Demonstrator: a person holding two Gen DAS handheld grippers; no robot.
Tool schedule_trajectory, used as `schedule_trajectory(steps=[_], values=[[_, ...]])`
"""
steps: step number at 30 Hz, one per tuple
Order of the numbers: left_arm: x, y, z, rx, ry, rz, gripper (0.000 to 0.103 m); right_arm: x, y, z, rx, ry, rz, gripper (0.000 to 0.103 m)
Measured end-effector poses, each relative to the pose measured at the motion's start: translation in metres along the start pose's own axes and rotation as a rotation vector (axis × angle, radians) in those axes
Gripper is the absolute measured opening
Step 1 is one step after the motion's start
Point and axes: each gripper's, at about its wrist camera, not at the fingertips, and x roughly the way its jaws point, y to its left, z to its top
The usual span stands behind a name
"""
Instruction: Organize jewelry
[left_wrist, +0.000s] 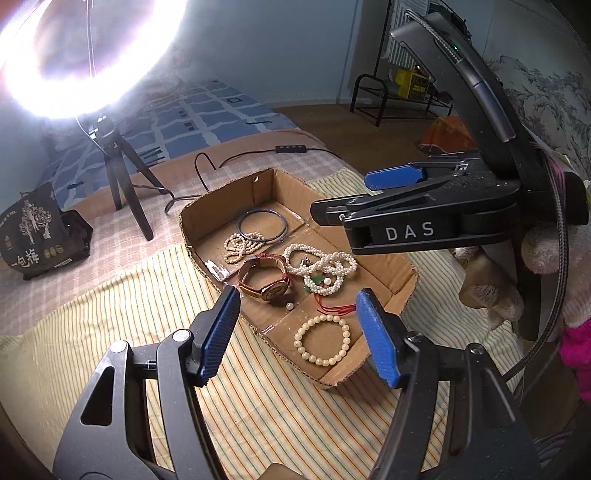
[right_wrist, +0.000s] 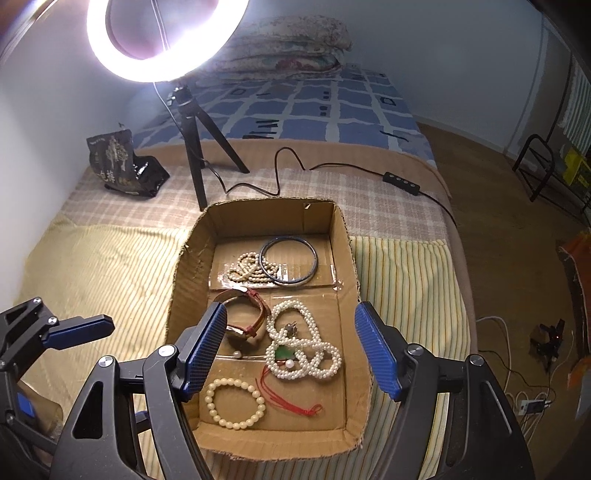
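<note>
A shallow cardboard box lies on a striped cloth and holds jewelry. In it are a cream bead bracelet, a tangle of white pearl strands with a green stone and red cord, a red-strap watch, a dark bangle and small beige beads. The box also shows in the left wrist view, with the cream bracelet nearest. My left gripper is open and empty above the box's near end. My right gripper is open and empty above the box.
A ring light on a tripod stands behind the box, its cable and switch trailing right. A black bag sits at the back left. The bed edge drops to a wooden floor on the right.
</note>
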Motion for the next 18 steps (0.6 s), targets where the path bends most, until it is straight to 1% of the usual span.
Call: schedule_trajectory(steps=[7,18], values=[[-0.028,-0.005,-0.002,0.006,-0.031,0.011,0.067,-0.024,0.008,-0.005,0.003,-0.031,-0.006,0.071],[-0.085,-0.013,-0.01,0.017,-0.1,0.023,0.068,-0.078,0.025,-0.019,0.015,-0.096,-0.039,0.071]])
